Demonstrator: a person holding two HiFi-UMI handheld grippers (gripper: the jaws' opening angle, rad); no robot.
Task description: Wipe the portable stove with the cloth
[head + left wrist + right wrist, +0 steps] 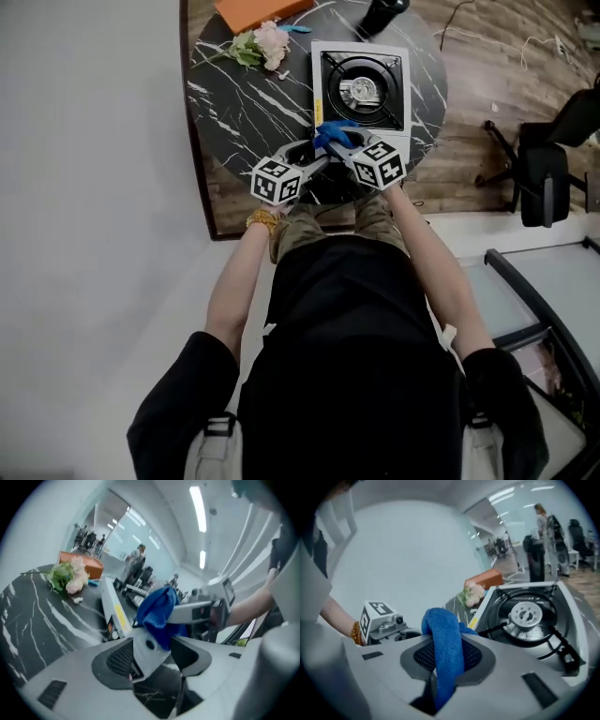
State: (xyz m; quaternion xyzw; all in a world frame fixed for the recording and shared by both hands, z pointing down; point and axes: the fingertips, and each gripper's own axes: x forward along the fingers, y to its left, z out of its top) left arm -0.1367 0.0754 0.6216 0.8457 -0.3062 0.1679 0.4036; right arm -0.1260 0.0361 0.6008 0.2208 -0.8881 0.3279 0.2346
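Head view looks down on a round dark marbled table (pixel 239 103) with the portable stove (pixel 361 89) sitting toward its right side, white-rimmed, with a black burner in the middle. At the stove's near left corner the two grippers meet, the left gripper (pixel 312 155) coming in from the left and the right gripper (pixel 335 142) from the right. A blue cloth (pixel 333 131) is bunched between them, just at the stove's near edge. Right gripper view shows that gripper's jaws pinched on the cloth, which loops up over the pads in a thick fold and hangs down between them. Beyond it the burner lies to the right. Left gripper view shows the left jaws spread wide and pressing on nothing. The tip of the right gripper and the hanging cloth sit in the gap between them, and whether the cloth brushes a pad cannot be told. On the far left of the table lie a bunch of pale flowers (pixel 262 44) and an orange box (pixel 253 11). A dark bottle (pixel 380 14) stands at the far edge, beyond the stove.
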